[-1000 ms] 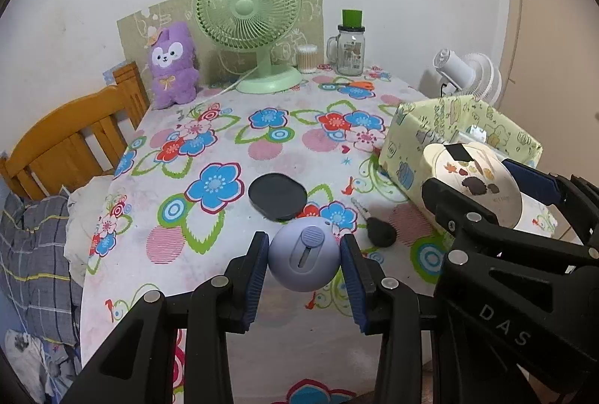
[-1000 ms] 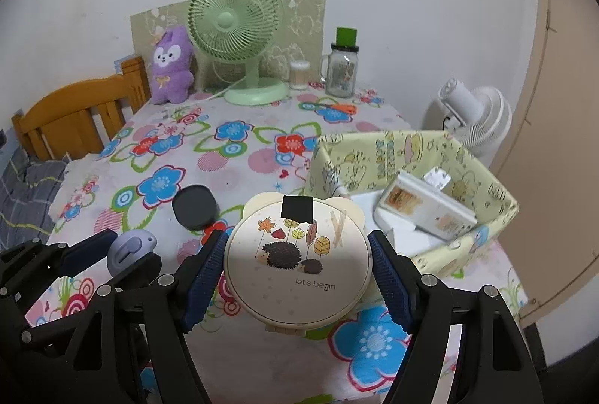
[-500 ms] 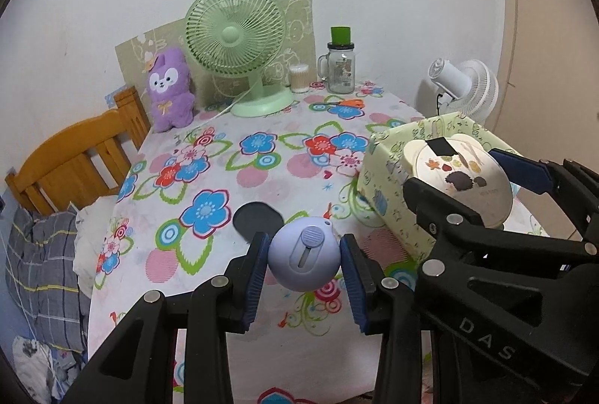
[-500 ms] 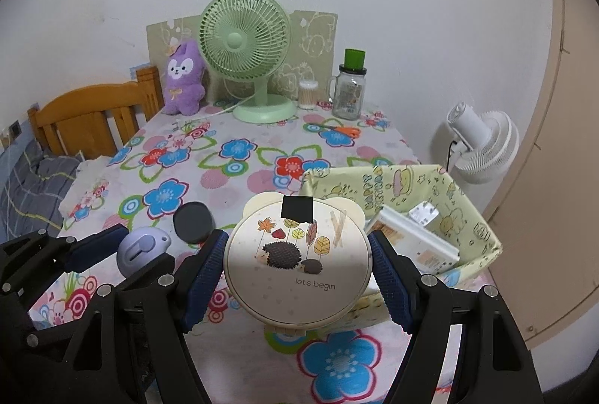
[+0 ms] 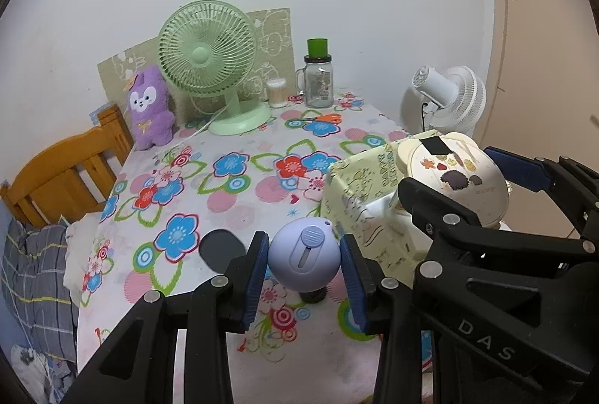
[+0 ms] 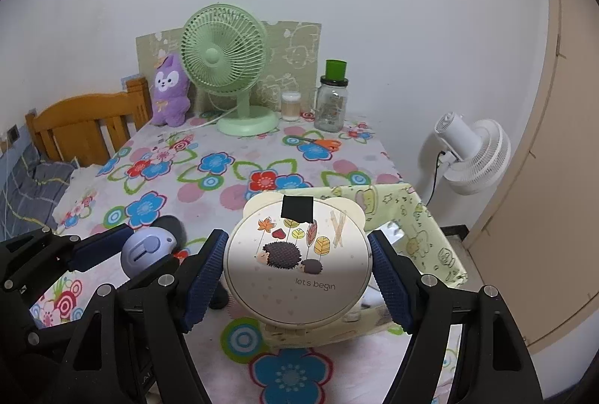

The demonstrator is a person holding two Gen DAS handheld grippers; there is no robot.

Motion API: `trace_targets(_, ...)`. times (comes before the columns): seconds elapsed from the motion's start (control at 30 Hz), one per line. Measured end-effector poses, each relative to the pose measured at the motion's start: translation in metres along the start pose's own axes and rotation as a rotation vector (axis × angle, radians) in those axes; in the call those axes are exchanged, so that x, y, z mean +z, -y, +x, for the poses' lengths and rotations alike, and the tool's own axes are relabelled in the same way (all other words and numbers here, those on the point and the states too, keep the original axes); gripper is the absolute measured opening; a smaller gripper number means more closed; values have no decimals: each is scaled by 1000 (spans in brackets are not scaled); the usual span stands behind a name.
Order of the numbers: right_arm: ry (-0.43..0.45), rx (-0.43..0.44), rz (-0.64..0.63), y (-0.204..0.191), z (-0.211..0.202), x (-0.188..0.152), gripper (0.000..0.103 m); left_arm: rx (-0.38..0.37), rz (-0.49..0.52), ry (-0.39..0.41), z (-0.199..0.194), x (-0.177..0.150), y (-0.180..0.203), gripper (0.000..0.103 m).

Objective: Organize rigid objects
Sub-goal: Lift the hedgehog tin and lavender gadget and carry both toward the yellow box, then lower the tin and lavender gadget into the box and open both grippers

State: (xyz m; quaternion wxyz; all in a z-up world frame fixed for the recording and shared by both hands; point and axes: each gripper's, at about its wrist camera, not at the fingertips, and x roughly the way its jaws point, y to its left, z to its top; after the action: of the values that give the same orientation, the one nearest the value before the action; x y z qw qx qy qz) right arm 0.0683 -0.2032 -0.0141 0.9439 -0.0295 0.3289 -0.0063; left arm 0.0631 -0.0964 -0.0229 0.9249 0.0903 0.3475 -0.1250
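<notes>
**Both loads aloft, the box lies to the right**

While each tool carries its own load clear of the desk, the coming move turns on where the yellow fabric box sits from them: it stands at the near right corner of the flowered cloth, directly under and beyond the right tool, and off to the right of the left tool.

The right tool's jaws stand fairly wide, pressed on the two edges of a round cream tin with a hedgehog picture, its flat face turned toward the camera and tilted up. In the right wrist view the tin overlaps the box's near-left wall, so this hand appears the nearer of the two; a short advance and a lowering would probably put the tin inside, laid flat rather than on edge.

The left tool is closed as narrow as it goes on a small lilac ball-shaped gadget with a slider on its front. From the left wrist view the box lies ahead and rightward, with the right tool and its tin between, so the left hand would likely have to wait or come round behind.

A black oval disc and a small dark object lie on the cloth near the front edge, apart from the box. What the box already holds is mostly hidden by the tin.
</notes>
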Motion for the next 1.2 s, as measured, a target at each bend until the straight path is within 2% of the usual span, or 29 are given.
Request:
trace_targets(0.5, -2, -25, 50, 54, 8, 1, 77, -26, 57, -10, 18, 22, 48, 40)
trace_targets(0.87, -26, -64, 94, 86, 17, 0, 77, -98, 103, -34, 41, 34, 81, 40)
trace_targets(1.2, -83, -94, 126, 106, 41, -4, 78, -156, 130, -89, 69, 40, 99, 40)
